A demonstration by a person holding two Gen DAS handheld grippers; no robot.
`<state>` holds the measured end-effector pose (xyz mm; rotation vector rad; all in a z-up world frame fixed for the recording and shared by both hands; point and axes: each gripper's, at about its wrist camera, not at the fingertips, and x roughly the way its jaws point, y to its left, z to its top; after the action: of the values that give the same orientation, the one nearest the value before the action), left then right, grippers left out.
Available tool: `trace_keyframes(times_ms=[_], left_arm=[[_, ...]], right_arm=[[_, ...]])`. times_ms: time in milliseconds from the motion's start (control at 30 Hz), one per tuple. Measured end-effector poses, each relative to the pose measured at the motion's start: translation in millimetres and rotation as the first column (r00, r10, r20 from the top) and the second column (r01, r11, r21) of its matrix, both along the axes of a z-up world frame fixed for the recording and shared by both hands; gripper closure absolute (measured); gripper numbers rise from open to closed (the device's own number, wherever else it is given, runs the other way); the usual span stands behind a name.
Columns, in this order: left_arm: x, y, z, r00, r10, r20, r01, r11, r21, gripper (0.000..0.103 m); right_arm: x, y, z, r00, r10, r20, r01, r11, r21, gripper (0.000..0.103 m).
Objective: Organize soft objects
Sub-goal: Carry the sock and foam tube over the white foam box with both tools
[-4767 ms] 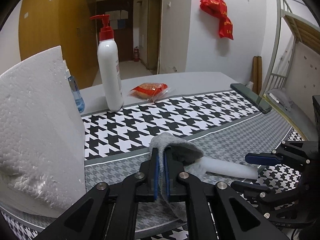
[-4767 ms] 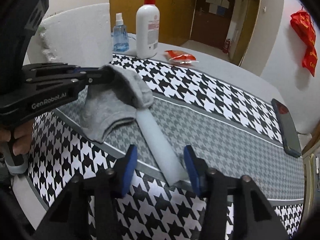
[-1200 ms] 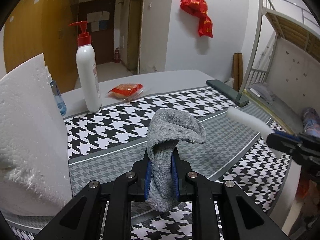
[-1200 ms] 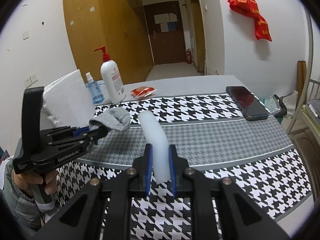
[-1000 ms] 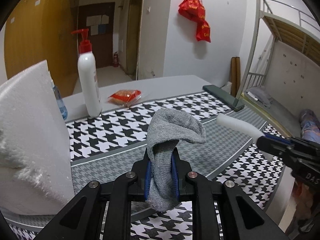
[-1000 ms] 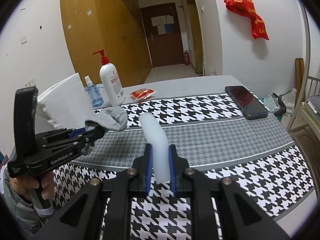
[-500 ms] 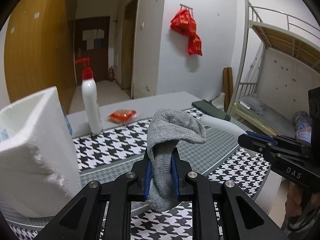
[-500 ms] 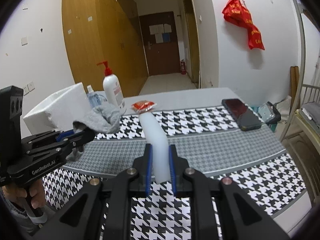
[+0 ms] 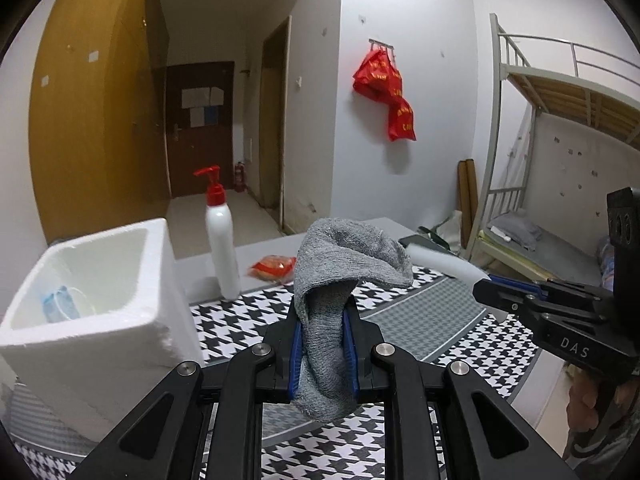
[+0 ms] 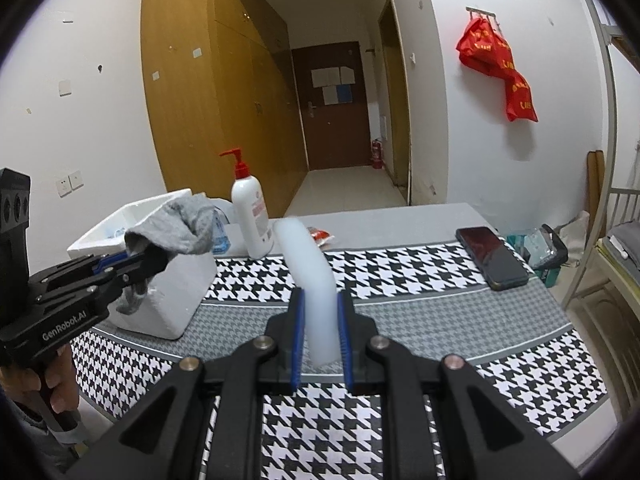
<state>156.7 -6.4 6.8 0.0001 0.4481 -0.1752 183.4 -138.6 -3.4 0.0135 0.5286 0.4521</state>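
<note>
My left gripper point(image 9: 323, 332) is shut on a grey sock point(image 9: 340, 256), which droops over its tips, held in the air above the table. In the right wrist view that gripper point(image 10: 154, 258) and the grey sock point(image 10: 176, 228) hang beside the white foam box point(image 10: 168, 304). My right gripper point(image 10: 320, 316) is shut on a white foam tube point(image 10: 310, 264) that curves up and away. From the left wrist view the right gripper point(image 9: 490, 290) holds the foam tube point(image 9: 440, 262) at the right. The foam box point(image 9: 96, 308) stands open at the left, with a blue mask point(image 9: 60, 304) inside.
On the houndstooth tablecloth point(image 10: 400, 272) stand a white pump bottle point(image 10: 252, 220) and a blue spray bottle point(image 10: 220, 236) near the box. A red snack packet point(image 10: 320, 235) lies behind the tube and a dark phone point(image 10: 490, 258) at the right. A bunk bed point(image 9: 560, 160) stands beyond the table.
Both grippers have risen with their loads, so the box's open top and the mask inside now show. The sock now hangs by the box's near corner.
</note>
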Motion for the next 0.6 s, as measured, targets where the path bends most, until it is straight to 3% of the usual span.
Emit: trace_keyframes(times_ms=[600], left_arm=[[-11, 36, 24, 0.989, 0.13, 0.067, -0.132, 0.991, 0.022, 0.084]], right_arm=[[0, 37, 27, 0.993, 0.104, 0.051, -0.105, 0.994, 0.015, 0.084]])
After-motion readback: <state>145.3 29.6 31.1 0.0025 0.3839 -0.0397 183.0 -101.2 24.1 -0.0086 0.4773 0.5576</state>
